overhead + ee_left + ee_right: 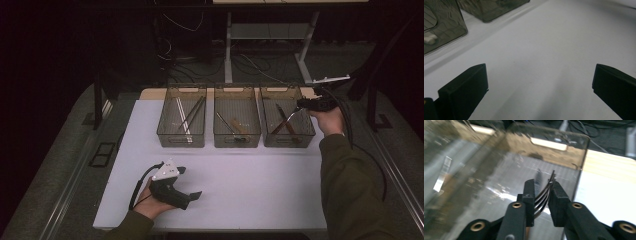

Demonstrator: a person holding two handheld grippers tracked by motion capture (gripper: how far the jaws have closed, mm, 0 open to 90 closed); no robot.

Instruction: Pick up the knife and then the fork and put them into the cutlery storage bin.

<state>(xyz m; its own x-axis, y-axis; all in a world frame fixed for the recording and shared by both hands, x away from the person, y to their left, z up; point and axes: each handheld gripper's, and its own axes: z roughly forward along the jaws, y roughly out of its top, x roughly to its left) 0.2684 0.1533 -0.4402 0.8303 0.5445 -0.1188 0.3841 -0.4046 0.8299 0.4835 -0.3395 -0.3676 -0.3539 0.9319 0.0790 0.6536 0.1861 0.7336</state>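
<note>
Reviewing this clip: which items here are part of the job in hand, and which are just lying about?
In the job:
- fork, tines between the right gripper jaws
- right bin, under that gripper

Lying about:
- left bin with its utensils
- middle bin with its utensils
- left gripper, open over the bare table

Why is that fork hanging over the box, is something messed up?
Nothing looks wrong. The right gripper has a fork between its jaws above the right-hand bin. All three bins stand in a straight row with utensils inside. The left gripper rests open over the white table.
</note>
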